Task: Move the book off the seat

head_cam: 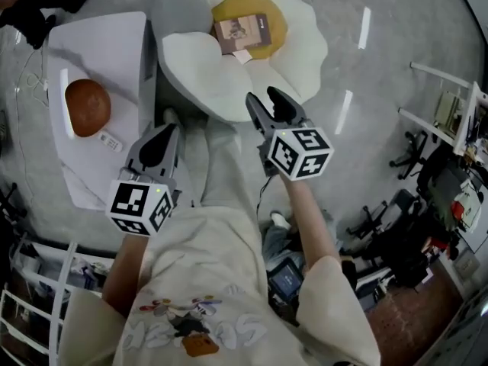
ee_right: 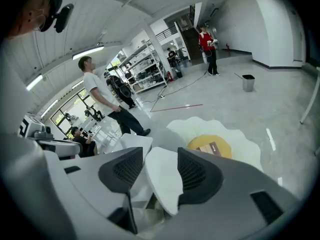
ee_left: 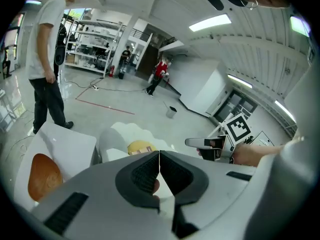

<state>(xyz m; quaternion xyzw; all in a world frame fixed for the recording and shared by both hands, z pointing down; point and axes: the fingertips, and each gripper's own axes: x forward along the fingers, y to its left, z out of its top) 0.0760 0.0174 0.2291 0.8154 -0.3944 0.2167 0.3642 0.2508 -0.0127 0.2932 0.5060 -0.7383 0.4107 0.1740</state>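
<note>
A brown book [head_cam: 244, 30] lies flat on the yellow middle [head_cam: 271, 10] of a white flower-shaped seat [head_cam: 206, 71] on the floor ahead. Both grippers hang in the air short of the seat, apart from the book. My left gripper [head_cam: 168, 130] is shut and empty, its jaws meeting in a thin line [ee_left: 159, 156]. To its right, my right gripper [head_cam: 264, 97] is open with nothing between its jaws [ee_right: 160, 169]. In the right gripper view the book [ee_right: 209, 148] shows beyond the jaws. The left gripper view shows only the seat's yellow middle [ee_left: 140, 147].
A low white table [head_cam: 114, 44] left of the seat carries a brown round cushion [head_cam: 88, 107] and a small remote [head_cam: 110, 141]. A person [ee_left: 47, 59] stands beyond the table. A bucket [ee_right: 248, 82] stands farther off. Office chairs [head_cam: 412, 158] are at the right, white racks [head_cam: 38, 296] at the lower left.
</note>
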